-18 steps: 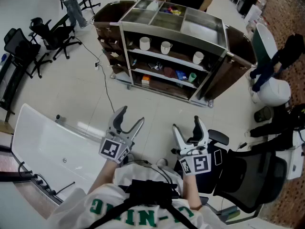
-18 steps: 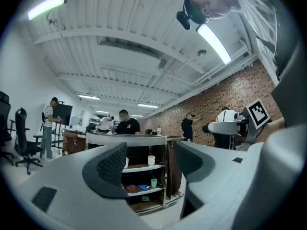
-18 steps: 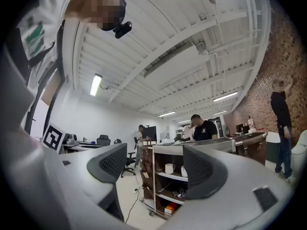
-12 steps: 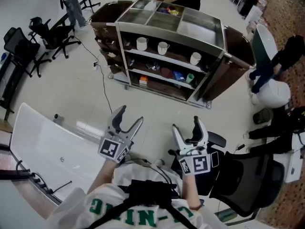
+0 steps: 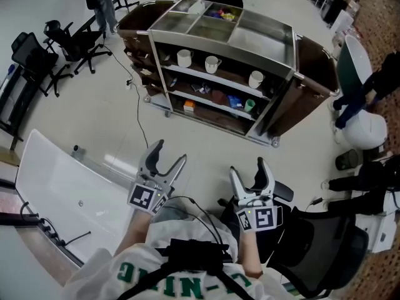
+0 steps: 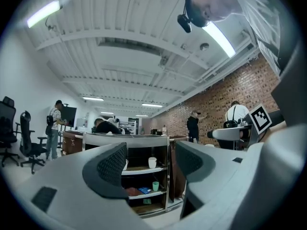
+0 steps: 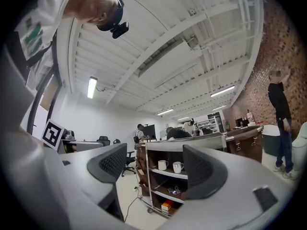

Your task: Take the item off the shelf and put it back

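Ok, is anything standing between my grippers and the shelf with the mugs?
Nothing visible. Bare floor lies between the left gripper, the right gripper and the shelf; only a thin cable trails across it at the left. Both grippers are open and empty.

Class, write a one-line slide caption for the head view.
Left gripper and right gripper, both open, face the shelf unit.

Bare floor (image 5: 206, 144) lies open in front of the shelf (image 5: 259, 39). The shelf's front is unblocked, with mugs (image 5: 212, 63) spaced along its upper board. A cable (image 5: 139, 112) trails left of it.
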{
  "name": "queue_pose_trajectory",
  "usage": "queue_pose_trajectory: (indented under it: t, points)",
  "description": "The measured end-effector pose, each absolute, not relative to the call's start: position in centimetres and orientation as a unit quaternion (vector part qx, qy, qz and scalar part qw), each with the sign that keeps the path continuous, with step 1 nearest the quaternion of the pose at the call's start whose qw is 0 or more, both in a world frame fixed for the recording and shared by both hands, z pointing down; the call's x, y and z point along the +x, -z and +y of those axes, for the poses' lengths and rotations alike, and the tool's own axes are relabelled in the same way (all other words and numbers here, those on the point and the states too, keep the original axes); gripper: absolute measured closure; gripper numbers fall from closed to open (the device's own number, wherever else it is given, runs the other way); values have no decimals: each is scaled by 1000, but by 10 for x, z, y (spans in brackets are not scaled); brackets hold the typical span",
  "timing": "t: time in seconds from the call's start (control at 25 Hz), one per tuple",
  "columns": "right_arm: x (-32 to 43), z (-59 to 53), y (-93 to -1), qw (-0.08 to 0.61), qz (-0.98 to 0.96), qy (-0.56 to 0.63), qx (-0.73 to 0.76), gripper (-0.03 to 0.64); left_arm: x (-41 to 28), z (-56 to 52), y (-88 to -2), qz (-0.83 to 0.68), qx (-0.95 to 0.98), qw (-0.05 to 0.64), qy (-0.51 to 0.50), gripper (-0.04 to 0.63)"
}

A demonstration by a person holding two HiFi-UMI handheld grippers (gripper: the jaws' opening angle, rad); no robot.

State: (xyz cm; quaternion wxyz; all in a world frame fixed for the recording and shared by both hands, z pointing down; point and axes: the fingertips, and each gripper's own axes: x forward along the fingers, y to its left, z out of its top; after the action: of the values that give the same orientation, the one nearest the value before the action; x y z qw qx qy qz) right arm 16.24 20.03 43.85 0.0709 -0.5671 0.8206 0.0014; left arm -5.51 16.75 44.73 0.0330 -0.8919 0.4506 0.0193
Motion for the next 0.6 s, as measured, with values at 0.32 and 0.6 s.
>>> queue_pose_trajectory:
  t: [0.32,0.6]
  points:
    - [163,152,-452,66,805,11,-590,236,-57,110,-459,436,-900,27,-15,296]
    - [129,65,-444,52,774,4,-632,236,-69,4,-418,378,-925,30,-42,296]
